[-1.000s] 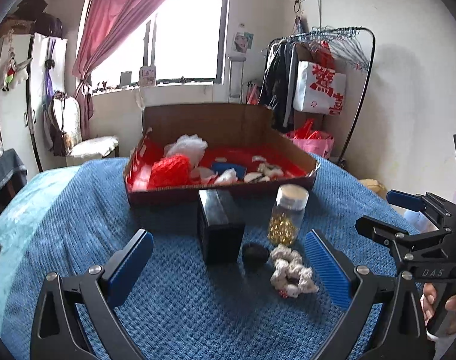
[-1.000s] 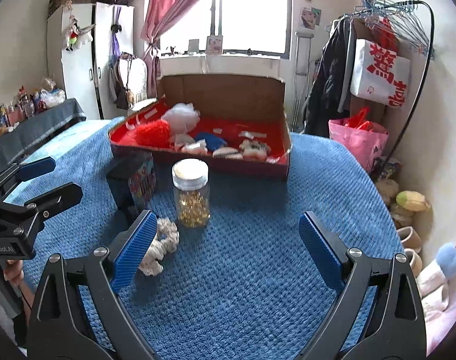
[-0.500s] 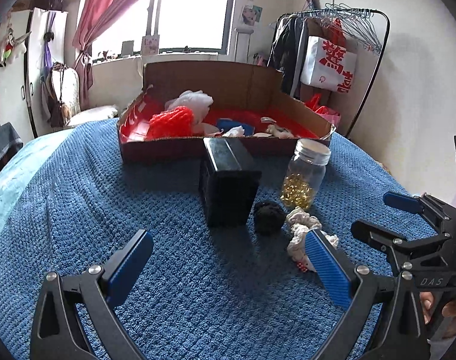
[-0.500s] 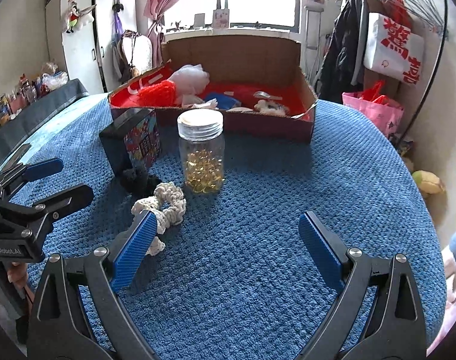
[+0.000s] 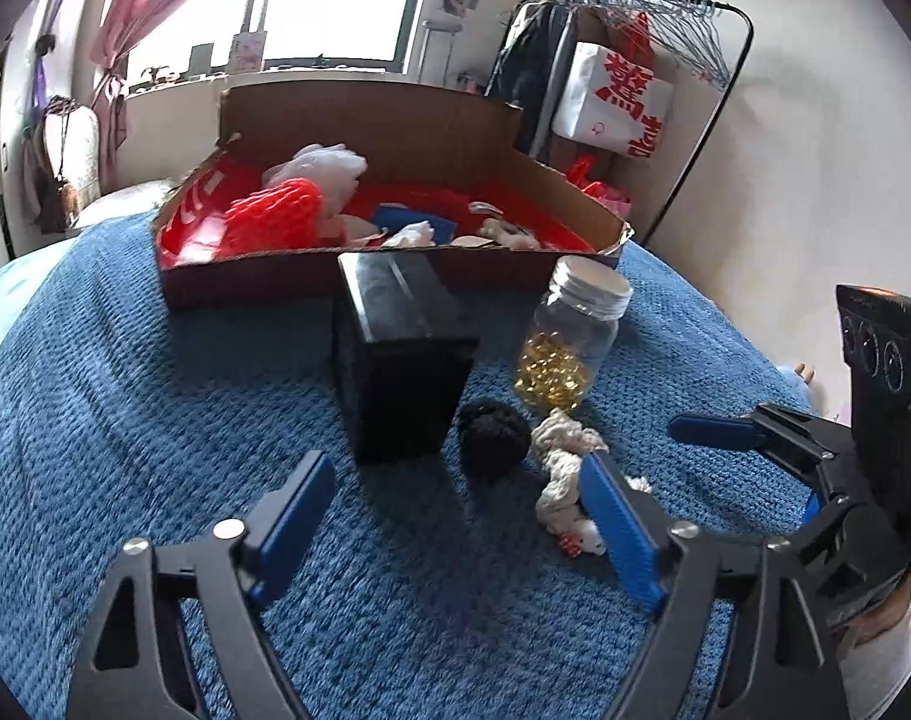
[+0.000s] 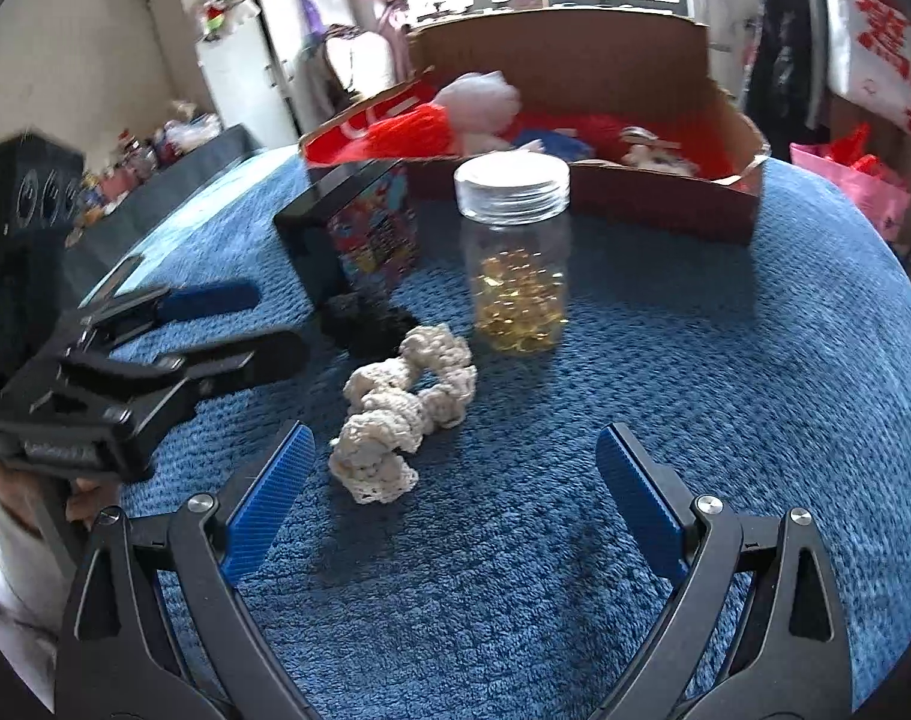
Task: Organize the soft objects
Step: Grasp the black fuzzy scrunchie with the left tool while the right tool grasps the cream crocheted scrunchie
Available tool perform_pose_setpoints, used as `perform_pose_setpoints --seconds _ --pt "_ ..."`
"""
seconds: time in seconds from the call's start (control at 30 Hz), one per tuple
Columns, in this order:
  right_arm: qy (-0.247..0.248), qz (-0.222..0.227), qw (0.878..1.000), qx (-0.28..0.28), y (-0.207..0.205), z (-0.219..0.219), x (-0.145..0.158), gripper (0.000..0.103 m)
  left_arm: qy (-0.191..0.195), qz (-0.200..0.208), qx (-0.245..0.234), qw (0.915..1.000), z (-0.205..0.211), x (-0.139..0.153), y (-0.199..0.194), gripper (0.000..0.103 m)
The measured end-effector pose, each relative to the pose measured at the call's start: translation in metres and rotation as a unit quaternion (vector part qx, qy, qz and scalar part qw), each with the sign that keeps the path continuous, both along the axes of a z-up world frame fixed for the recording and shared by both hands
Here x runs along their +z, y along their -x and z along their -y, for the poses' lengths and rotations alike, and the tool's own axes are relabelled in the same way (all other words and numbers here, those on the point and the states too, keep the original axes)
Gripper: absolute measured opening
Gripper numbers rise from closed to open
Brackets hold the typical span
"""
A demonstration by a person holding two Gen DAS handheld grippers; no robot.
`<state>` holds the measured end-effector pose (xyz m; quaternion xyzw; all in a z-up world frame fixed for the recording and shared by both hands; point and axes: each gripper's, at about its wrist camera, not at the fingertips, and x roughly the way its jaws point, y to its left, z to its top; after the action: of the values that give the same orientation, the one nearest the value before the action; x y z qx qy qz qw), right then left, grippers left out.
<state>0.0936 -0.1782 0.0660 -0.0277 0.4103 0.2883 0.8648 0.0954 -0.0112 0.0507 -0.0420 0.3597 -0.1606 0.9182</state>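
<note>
A cream knitted scrunchie (image 6: 404,411) lies on the blue blanket, just ahead of my open, empty right gripper (image 6: 455,489); it also shows in the left wrist view (image 5: 566,468). A black fuzzy ball (image 5: 494,438) sits beside it, in front of my open, empty left gripper (image 5: 461,531); the right wrist view shows the ball (image 6: 365,321) too. A cardboard box (image 5: 245,285) with a red lining holds several soft items, among them a red knitted piece (image 5: 275,219) and a white fluffy one (image 5: 320,165).
A black box (image 5: 404,354) with a colourful side (image 6: 374,234) and a glass jar of yellow capsules (image 6: 518,276) stand close behind the scrunchie and ball. The blue blanket (image 6: 725,360) covers the surface. A clothes rack (image 5: 635,60) stands at the back right.
Both grippers have moved forward and down toward the scrunchie and black ball, which now look larger and closer. Both stay open. Nothing on the blanket has shifted.
</note>
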Motion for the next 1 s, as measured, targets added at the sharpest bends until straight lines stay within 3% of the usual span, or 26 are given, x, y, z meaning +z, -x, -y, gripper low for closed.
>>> perform_pose_setpoints --seconds 0.1,0.3,0.37,0.43,0.47,0.6,1.0 --pt "0.000 -0.003 1.000 0.029 -0.001 -0.008 -0.001 0.095 0.006 -0.008 -0.013 0.9999 0.005 0.000 -0.005 0.071" --pt "0.026 0.002 0.997 0.074 -0.006 -0.029 -0.004 0.068 0.011 -0.020 -0.027 0.9994 0.015 -0.003 -0.014 0.054" --pt "0.030 0.000 0.996 0.084 -0.007 -0.034 -0.007 0.039 0.010 -0.023 -0.027 0.9993 0.017 -0.004 -0.018 0.047" --pt "0.029 -0.001 0.995 0.091 -0.006 -0.035 -0.008 0.026 0.005 -0.026 -0.025 0.9993 0.019 -0.006 -0.020 0.029" --pt "0.027 0.001 0.995 0.098 -0.004 -0.034 -0.008 0.024 0.005 -0.028 -0.024 0.9993 0.019 -0.006 -0.021 0.020" --pt "0.032 0.030 0.995 0.091 0.008 -0.027 -0.001 0.024 0.010 -0.023 -0.019 0.9995 0.016 -0.003 -0.016 0.019" --pt "0.009 0.040 0.999 0.019 0.014 0.011 0.016 0.024 0.013 0.003 -0.027 0.9995 0.005 0.015 0.010 0.019"
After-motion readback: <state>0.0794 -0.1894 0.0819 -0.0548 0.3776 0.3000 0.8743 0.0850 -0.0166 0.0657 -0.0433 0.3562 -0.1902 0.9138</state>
